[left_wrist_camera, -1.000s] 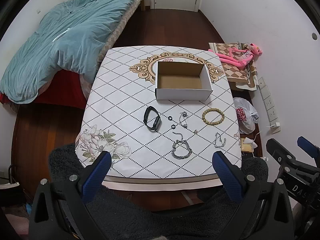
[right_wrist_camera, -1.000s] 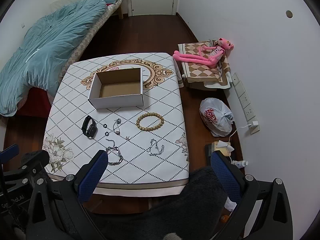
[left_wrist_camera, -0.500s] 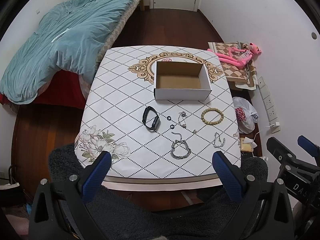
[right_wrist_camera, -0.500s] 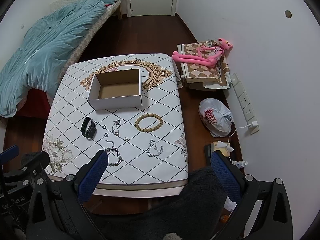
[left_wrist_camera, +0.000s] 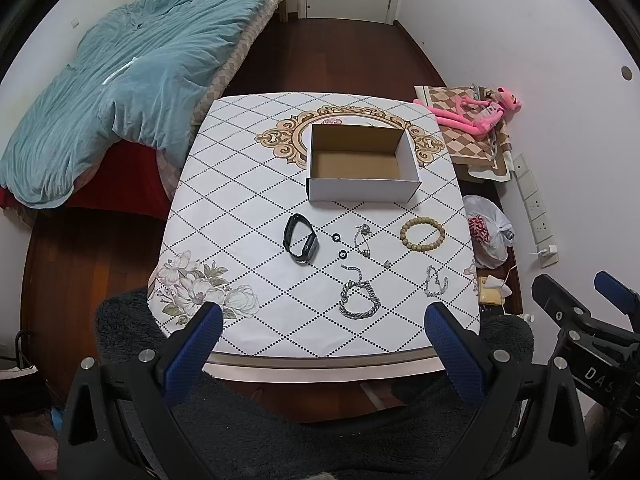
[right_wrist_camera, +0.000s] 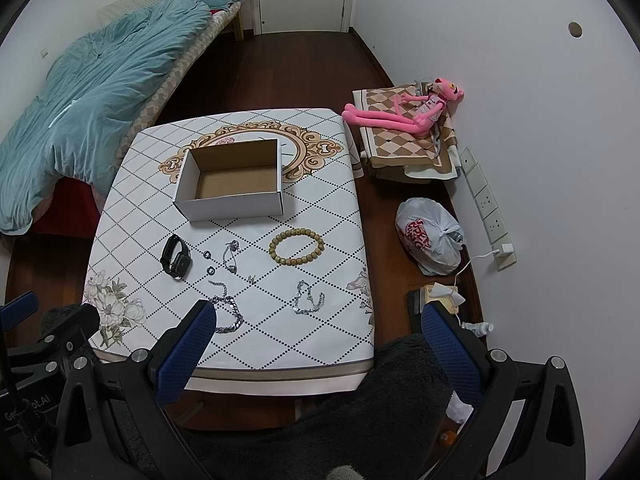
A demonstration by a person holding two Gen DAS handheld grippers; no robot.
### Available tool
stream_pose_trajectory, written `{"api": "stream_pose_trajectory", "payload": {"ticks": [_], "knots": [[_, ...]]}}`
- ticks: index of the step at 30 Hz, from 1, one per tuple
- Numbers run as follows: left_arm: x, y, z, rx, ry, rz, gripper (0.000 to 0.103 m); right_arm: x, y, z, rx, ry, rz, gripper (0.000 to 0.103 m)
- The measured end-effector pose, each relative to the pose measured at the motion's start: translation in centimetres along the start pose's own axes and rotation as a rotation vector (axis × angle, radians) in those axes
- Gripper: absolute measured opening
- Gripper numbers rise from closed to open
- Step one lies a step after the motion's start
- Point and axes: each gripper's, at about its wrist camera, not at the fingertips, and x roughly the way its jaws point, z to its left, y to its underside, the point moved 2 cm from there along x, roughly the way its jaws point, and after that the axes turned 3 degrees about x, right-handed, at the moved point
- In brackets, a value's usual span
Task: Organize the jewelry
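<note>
Jewelry is laid out on the table point(left_wrist_camera: 224, 216) just in front of the open cardboard box point(left_wrist_camera: 362, 168), which is seen to be empty. From left of the box to right: a black watch point(left_wrist_camera: 301, 239), two small dark rings point(left_wrist_camera: 340, 245), a thin chain point(left_wrist_camera: 362, 236), a braided silver bracelet point(left_wrist_camera: 359, 300), a wooden bead bracelet point(left_wrist_camera: 422, 234) and a silver chain point(left_wrist_camera: 435, 286).

Little has changed over the last second: only a slight drift of both views is noted, and nothing has been lifted, so the sorting is judged not yet begun. The left gripper point(left_wrist_camera: 320, 344) and right gripper point(right_wrist_camera: 316, 340) are held back from the box, near the table's front edge, fingers spread wide and empty.

A diamond-patterned cloth covers the table. A bed with a teal duvet point(left_wrist_camera: 120, 92) lies left of the box, a pink plush toy point(right_wrist_camera: 404, 114) right.
</note>
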Motion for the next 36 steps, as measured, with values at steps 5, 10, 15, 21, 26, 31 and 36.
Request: {"api": "stream_pose_trajectory", "payload": {"ticks": [5, 10, 15, 21, 26, 31, 36], "knots": [[-0.3, 0.1, 0.1, 0.001, 0.004, -0.008, 0.103, -0.3, -0.1, 0.0, 0.000, 0.002, -0.006, 0.103], [-0.3, 0.1, 0.1, -0.001, 0.005, -0.009, 0.103, -0.6, 0.0, 0.2, 0.004, 0.003, -0.014, 0.103], [0.6, -0.3, 0.0, -0.001, -0.002, -0.019, 0.103, 0.3, -0.1, 0.0, 0.018, 0.020, -0.018, 0.103], [5.3, -1.1, 0.3, 0.002, -0.056, -0.008, 0.103, 5.6, -0.3, -1.4, 0.062, 0.077, 0.034, 0.103], [10.5, -1.0, 0.1, 0.035, -0.089, 0.070, 0.103, 11.9, 0.5, -2.5, 0.086, 0.102, 0.140, 0.103], [13.8, -0.5, 0.1, 0.058, -0.108, 0.110, 0.103, 16.4, 1.6, -2.6, 0.087, 0.115, 0.208, 0.103], [16.5, -0.2, 0.3, 0.062, -0.110, 0.152, 0.103, 19.6, 2.3, -2.4, 0.093, 0.116, 0.252, 0.103]]}}
